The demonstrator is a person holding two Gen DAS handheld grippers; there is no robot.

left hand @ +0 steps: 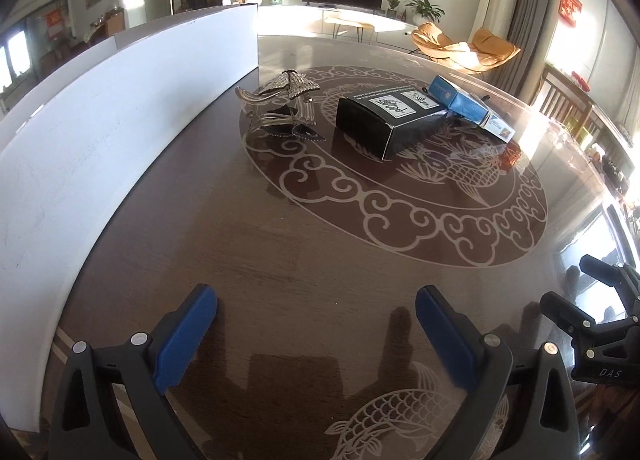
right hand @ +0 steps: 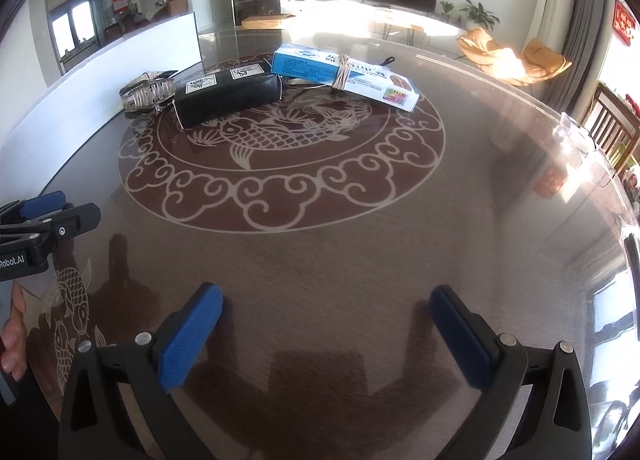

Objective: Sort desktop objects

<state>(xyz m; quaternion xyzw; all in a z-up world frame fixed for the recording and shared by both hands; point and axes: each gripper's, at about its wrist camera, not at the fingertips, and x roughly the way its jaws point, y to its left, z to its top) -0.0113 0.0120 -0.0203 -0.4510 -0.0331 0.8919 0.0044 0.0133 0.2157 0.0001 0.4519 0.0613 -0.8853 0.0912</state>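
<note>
While my left gripper (left hand: 316, 316) and right gripper (right hand: 326, 314) hang spread wide, nothing sits between their pads. Ahead lie a black box (left hand: 390, 120), blue box (right hand: 344, 74) and hair clips (left hand: 280, 104).

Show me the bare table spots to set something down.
Free: near half of the table, between both open tongs and the cloud ring; also its right side. Crowded: centre-left, hair clips, black box and blue box bunched by the white board.

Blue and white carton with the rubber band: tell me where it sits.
In the right wrist view the blue and white carton lies far centre on the round table, right of the black box, which it seems to touch.
</note>
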